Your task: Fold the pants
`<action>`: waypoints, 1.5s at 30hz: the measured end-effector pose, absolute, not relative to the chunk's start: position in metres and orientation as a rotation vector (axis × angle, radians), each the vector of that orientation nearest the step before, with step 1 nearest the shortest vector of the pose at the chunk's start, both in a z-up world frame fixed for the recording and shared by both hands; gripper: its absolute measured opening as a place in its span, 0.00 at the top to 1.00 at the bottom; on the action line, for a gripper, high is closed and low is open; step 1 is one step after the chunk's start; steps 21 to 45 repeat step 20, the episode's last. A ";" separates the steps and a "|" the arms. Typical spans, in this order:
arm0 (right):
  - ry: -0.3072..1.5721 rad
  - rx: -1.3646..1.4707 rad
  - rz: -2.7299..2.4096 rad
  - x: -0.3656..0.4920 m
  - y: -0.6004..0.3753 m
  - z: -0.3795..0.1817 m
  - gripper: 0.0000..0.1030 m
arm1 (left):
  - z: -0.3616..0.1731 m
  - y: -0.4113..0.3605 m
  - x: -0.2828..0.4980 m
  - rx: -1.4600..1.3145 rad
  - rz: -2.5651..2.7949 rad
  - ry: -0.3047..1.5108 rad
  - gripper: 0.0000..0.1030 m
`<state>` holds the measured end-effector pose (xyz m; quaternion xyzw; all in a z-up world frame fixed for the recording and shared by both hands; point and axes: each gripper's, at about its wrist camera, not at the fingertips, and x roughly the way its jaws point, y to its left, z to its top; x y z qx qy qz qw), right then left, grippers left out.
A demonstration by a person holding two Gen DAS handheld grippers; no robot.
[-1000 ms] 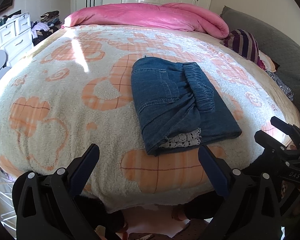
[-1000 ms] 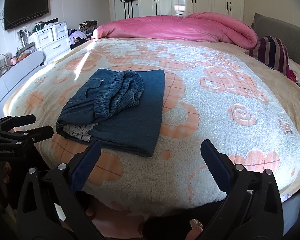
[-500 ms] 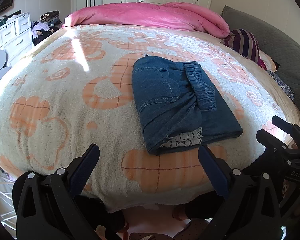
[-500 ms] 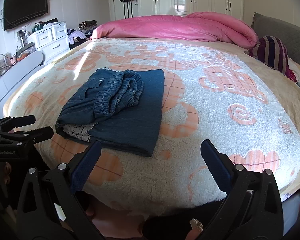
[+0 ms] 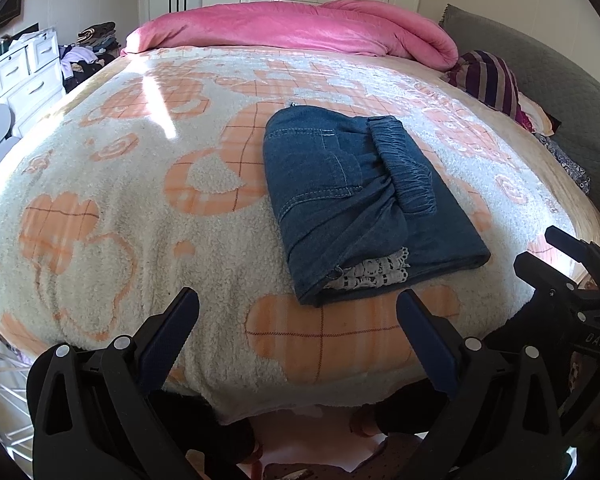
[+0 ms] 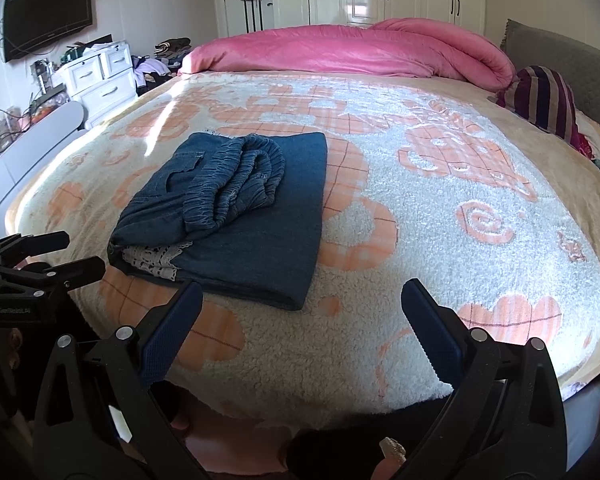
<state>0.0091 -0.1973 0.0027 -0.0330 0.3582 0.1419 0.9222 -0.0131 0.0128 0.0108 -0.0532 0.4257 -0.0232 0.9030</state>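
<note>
The blue denim pants (image 5: 352,196) lie folded into a compact rectangle on the bed's fleece blanket (image 5: 140,208), elastic waistband on top and white lace trim showing at the near end. They also show in the right wrist view (image 6: 236,216). My left gripper (image 5: 298,320) is open and empty, held off the bed's near edge, just short of the pants. My right gripper (image 6: 302,312) is open and empty, also off the near edge, to the right of the pants. Each gripper shows at the side of the other's view.
A rolled pink duvet (image 5: 300,32) lies across the far end of the bed. A striped pillow (image 5: 488,80) and a grey headboard (image 5: 560,92) are on the right. White drawers (image 6: 96,80) and a wall TV (image 6: 48,16) stand to the left.
Almost nothing has changed. Both grippers stay open and nearly still off the bed's edge. The pants have not moved.
</note>
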 end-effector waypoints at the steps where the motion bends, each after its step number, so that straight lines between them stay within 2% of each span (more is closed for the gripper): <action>1: 0.738 -0.067 0.291 0.010 -0.197 0.002 0.09 | 0.011 0.013 -0.013 -0.116 -0.051 0.880 0.04; 10: 0.743 -0.046 0.231 0.027 -0.220 0.001 0.09 | 0.012 0.051 -0.001 -0.112 0.168 0.857 0.04; 15: 0.741 0.041 0.092 0.073 -0.284 0.000 0.09 | 0.004 0.123 0.050 -0.152 0.285 0.897 0.04; 20: 0.773 0.129 -0.190 0.161 -0.396 -0.011 0.09 | -0.004 0.224 0.130 -0.161 0.455 0.942 0.04; 45: 0.773 0.129 -0.190 0.161 -0.396 -0.011 0.09 | -0.004 0.224 0.130 -0.161 0.455 0.942 0.04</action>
